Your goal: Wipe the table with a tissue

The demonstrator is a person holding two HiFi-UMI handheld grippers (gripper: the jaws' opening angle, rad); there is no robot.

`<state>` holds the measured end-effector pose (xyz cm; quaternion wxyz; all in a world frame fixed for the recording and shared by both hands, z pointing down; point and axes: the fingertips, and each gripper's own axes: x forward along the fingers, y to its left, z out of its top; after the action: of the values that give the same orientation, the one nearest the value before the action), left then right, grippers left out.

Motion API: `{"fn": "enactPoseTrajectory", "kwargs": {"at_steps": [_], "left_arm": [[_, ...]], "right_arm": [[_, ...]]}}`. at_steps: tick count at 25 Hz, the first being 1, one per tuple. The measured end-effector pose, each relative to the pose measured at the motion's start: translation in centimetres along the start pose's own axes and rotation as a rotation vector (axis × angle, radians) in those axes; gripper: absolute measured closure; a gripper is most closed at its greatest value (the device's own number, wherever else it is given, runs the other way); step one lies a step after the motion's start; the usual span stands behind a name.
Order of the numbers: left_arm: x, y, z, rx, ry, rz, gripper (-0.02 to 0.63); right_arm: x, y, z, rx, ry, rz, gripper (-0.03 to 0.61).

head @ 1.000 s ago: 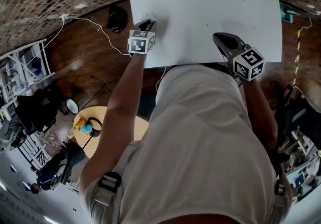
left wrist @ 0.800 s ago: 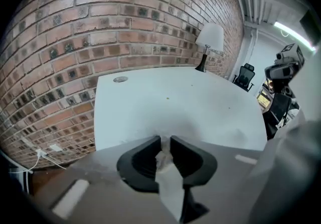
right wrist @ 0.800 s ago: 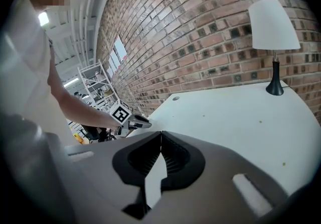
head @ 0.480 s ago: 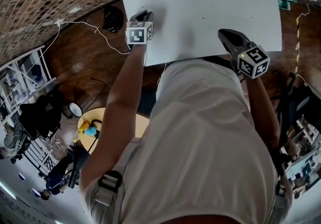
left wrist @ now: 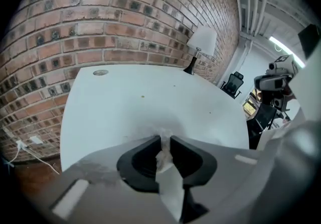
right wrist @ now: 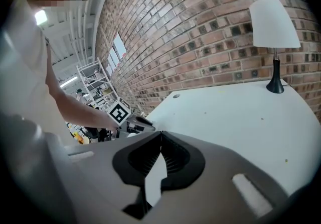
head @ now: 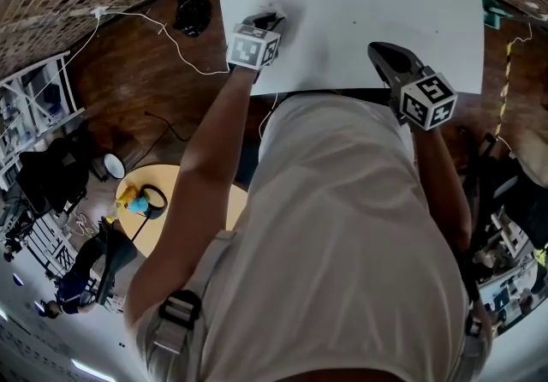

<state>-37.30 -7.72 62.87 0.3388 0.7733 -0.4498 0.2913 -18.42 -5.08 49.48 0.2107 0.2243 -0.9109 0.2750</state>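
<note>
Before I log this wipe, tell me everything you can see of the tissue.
The tissue is a small white crumpled wad, soft and papery, pinched between the jaws of the left gripper. Its ragged tip pokes past the jaw ends and seems to meet the white table near its edge. The rest is hidden.

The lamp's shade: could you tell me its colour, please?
The shade is white; clearest in the right gripper view.

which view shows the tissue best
The left gripper view: the crumpled tissue sits pinched between the jaws of the left hand-held gripper, over the table. In the head view that gripper covers it. In the right gripper view the tissue is too small to make out.
</note>
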Motion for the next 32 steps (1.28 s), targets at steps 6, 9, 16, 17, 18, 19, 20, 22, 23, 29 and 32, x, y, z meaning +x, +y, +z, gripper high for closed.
{"fn": "enactPoseTrajectory", "kwargs": {"at_steps": [6, 9, 16, 17, 18, 19, 20, 22, 23, 29, 32], "left_arm": [[-1.7, -3.3, 0.1, -0.075, -0.166, -0.032, 0.546], [-3.4, -3.0, 0.9, -0.139, -0.258, 0.047, 0.546], [-6.9, 0.4, 1.5, -0.194, -0.331, 0.21, 0.545], [-7.1, 0.7, 2.1, -0.205, -0.342, 0.22, 0.545], [-7.2, 0.8, 2.8, -0.211, -0.352, 0.228, 0.545], [-7.2, 0.9, 3.5, -0.213, -0.359, 0.234, 0.545], [-7.2, 1.0, 4.2, -0.215, -0.364, 0.236, 0.545], [-6.6, 0.9, 5.4, -0.257, -0.382, 0.225, 0.543], [-6.2, 1.0, 5.9, -0.314, -0.402, 0.211, 0.543], [-4.5, 2.6, 9.2, -0.647, -0.535, 0.107, 0.543], [-3.5, 3.9, 10.4, -0.691, -0.554, 0.115, 0.543]], "right_arm": [[-0.5, -0.4, 0.1, -0.004, -0.005, 0.032, 0.571], [-1.0, -1.0, 0.2, -0.002, -0.002, 0.046, 0.571], [-1.8, -1.7, -0.7, 0.006, -0.01, 0.1, 0.571], [-2.1, -2.1, -0.5, 0.001, -0.007, 0.101, 0.571], [-2.4, -2.6, -0.3, -0.003, -0.006, 0.102, 0.571], [-2.6, -3.1, 0.0, -0.004, -0.007, 0.104, 0.571], [-2.8, -3.5, 0.2, -0.003, -0.01, 0.106, 0.571], [-3.4, -4.2, 0.4, 0.004, -0.017, 0.11, 0.571], [-3.7, -4.6, 0.4, 0.008, -0.02, 0.112, 0.571], [-5.4, -6.3, 0.5, 0.045, -0.041, 0.097, 0.571], [-6.6, -7.3, 0.3, 0.071, -0.049, 0.077, 0.571]]}}
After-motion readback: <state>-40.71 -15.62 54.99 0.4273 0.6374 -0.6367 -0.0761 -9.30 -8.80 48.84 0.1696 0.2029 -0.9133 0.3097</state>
